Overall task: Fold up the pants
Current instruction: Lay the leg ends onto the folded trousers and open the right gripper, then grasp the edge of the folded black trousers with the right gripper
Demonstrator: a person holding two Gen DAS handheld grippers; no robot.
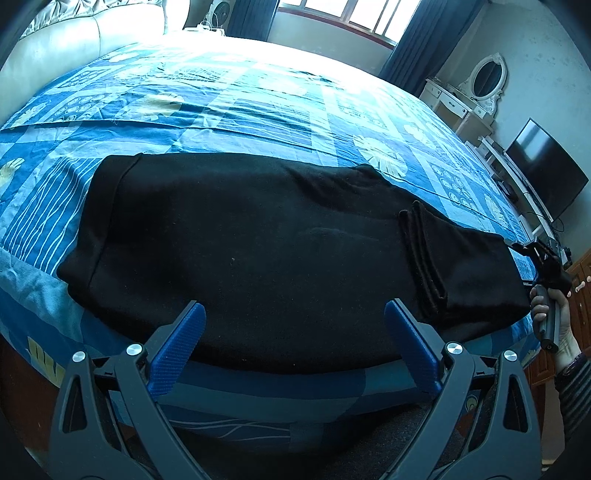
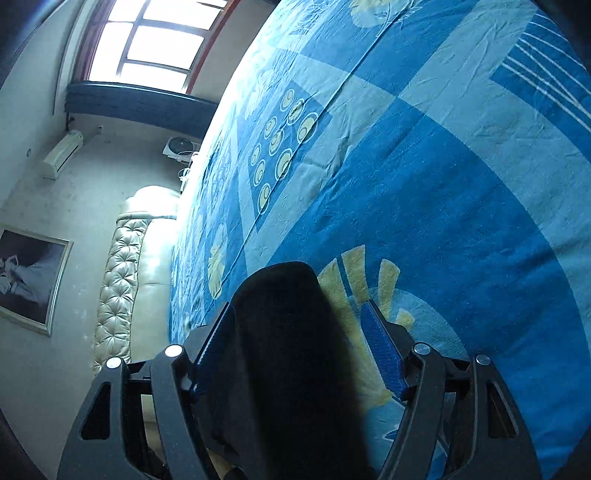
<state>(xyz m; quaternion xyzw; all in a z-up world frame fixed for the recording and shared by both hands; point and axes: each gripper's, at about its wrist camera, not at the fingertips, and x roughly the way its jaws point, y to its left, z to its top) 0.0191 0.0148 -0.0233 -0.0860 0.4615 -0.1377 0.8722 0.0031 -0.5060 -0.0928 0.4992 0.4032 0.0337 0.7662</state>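
Observation:
Black pants [image 1: 258,251] lie flat across the near side of a bed, waistband at the left, the leg ends folded back at the right. My left gripper [image 1: 293,325] is open, its blue pads apart just above the pants' near edge, holding nothing. My right gripper shows in the left wrist view [image 1: 532,251] at the far right end of the pants, held by a hand. In the right wrist view the right gripper [image 2: 295,332] stands rolled sideways with its jaws apart, and black pants fabric [image 2: 288,350] lies between its blue pads without being clamped.
The bed carries a blue patterned sheet [image 1: 258,110]. A padded headboard [image 2: 122,273] is at the left, a window [image 1: 351,14] beyond the bed, a white dresser with mirror [image 1: 472,92] and a television [image 1: 543,173] at the right.

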